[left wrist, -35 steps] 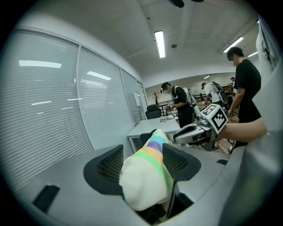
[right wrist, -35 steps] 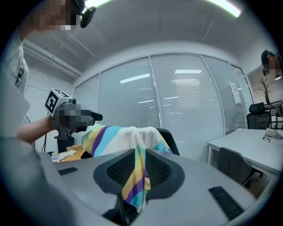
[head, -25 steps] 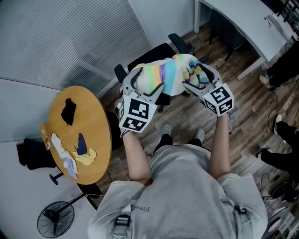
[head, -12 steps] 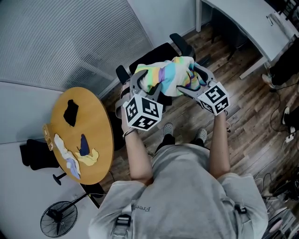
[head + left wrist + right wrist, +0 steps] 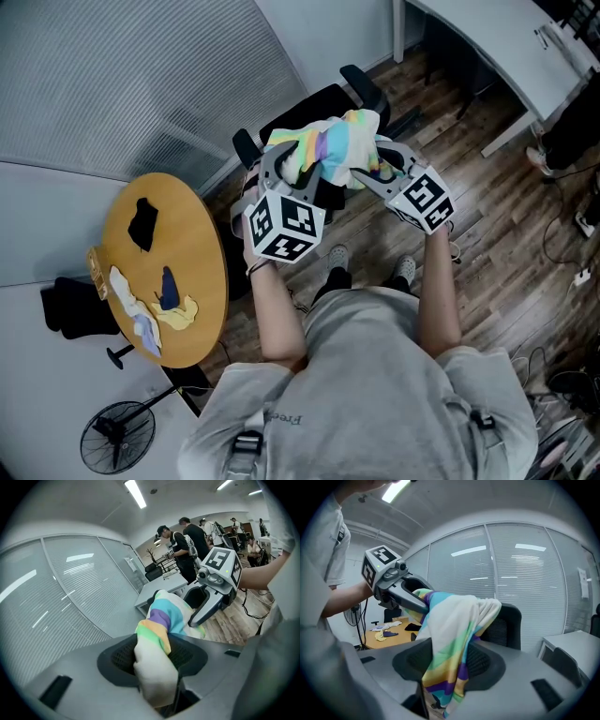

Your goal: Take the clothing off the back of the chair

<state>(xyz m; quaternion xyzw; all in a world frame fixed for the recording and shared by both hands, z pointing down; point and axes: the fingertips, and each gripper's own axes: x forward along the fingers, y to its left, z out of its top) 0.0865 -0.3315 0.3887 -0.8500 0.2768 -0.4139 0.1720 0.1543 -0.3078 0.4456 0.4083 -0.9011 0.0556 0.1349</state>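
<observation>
The clothing (image 5: 328,150) was a soft thing with stripes of green, yellow, purple and blue and some white. It lay bunched up on top of the back of the black chair (image 5: 314,103), and one end hung over the chair's top edge. The left claw (image 5: 295,164) was at the left side of the bunch. Its jaws were closing, and a thick fold of white and striped cloth was squeezed between them. The right claw (image 5: 367,169) was at the right side of the bunch, close to the left one. Its jaws were closing too, and the striped cloth hung down between them and touched both sides. The person stood just behind the chair with both arms stretched out. The chair stood on a wood floor (image 5: 487,216), next to a glass wall (image 5: 141,75) with blinds. To the left was a round wooden bench (image 5: 192,253) with a black thing (image 5: 141,223) and some small cloths (image 5: 167,305) on it. A fan (image 5: 114,439) stood on the floor near the bench. A white desk (image 5: 497,37) was off to the right.
</observation>
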